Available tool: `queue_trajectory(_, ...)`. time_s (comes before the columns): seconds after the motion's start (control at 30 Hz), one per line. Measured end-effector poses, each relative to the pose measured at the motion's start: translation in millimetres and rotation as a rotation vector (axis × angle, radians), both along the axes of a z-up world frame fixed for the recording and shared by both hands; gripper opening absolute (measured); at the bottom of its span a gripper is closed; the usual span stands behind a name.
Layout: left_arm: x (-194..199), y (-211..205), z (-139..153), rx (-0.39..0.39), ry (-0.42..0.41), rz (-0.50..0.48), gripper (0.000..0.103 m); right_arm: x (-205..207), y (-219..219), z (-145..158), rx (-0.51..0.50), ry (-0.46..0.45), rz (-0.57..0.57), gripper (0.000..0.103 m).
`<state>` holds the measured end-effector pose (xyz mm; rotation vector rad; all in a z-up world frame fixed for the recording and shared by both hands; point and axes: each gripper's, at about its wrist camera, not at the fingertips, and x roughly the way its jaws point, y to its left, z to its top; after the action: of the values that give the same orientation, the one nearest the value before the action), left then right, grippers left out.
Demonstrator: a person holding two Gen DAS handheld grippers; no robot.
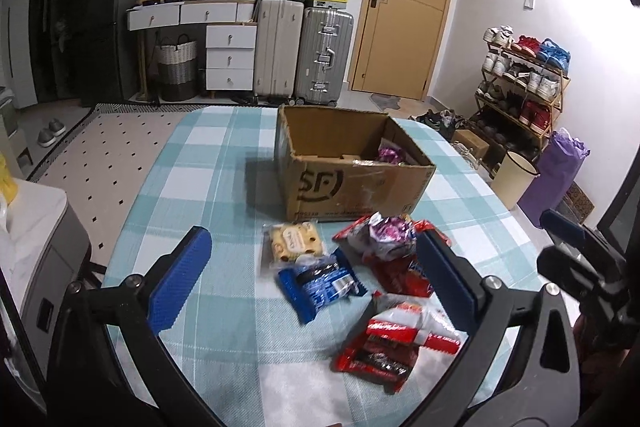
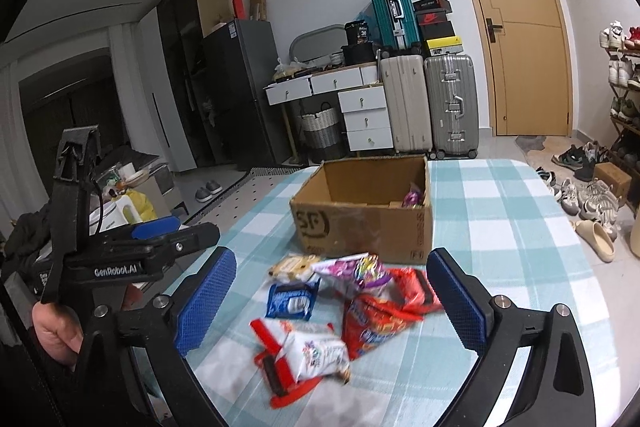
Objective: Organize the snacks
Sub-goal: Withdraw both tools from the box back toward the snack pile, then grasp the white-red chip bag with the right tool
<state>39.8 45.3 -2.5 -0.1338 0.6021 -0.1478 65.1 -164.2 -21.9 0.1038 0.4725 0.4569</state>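
Both hand-held grippers, left (image 1: pixel 312 275) and right (image 2: pixel 332 307), agape over snack packets (image 1: pixel 320 281) before cardboard box (image 1: pixel 352 187).

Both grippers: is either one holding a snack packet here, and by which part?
Nothing is held. The left gripper and right gripper are open above the snack packets, touching none.

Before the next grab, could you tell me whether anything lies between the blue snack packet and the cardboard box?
Yes: the biscuit pack lies on the tablecloth between the blue snack packet and the near wall of the cardboard box.
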Motion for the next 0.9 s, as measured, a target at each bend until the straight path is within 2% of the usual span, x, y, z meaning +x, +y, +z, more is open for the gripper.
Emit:
queue_trajectory(0.27,-7.9,2.7,-23.3,-0.001,0.027,0.004,0.102,-3.5,8.6,-33.2,-0.026,0.043,0.021,0.098)
queue_trajectory(0.67,-16.9,18.4,-56.7,0.0,0.054,0.013,0.102,-1.7,35.1,-66.4,-0.064,0.075,0.091,0.098)
queue_trajectory(0.9,-17.5,39.7,-71.8,-0.033,0.075,0.034,0.102,16.5,46.8,-92.6,-0.058,0.149,0.119,0.098)
